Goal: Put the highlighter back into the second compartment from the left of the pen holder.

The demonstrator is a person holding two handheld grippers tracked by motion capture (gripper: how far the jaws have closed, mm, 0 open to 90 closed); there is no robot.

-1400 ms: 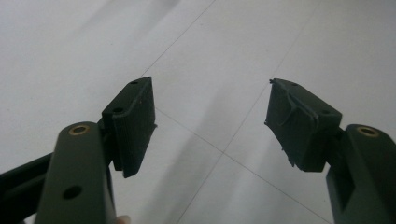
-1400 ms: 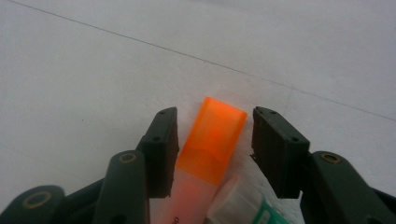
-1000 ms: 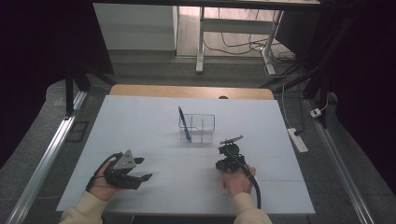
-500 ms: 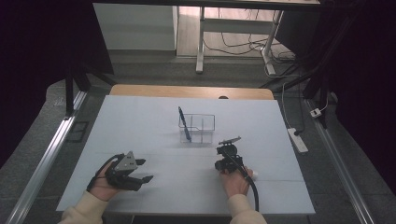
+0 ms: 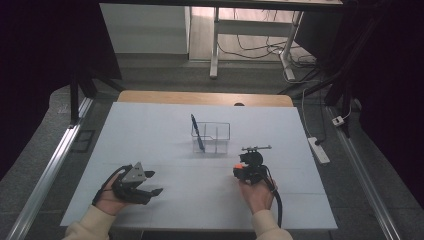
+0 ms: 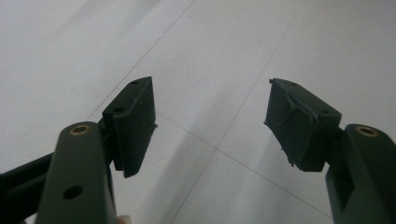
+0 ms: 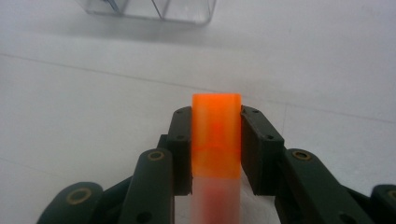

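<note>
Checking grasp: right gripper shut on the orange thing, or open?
Shut. The right gripper has both pads pressed against the orange-capped marker on either side.

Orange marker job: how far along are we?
Done: a dark pen already stands leaning in the clear organizer on the table. In hand: the right gripper is shut on an orange-capped marker, held short of the organizer. The left gripper sits open with nothing between its fingers. Left: probably carrying the marker to the organizer and dropping it in.
</note>
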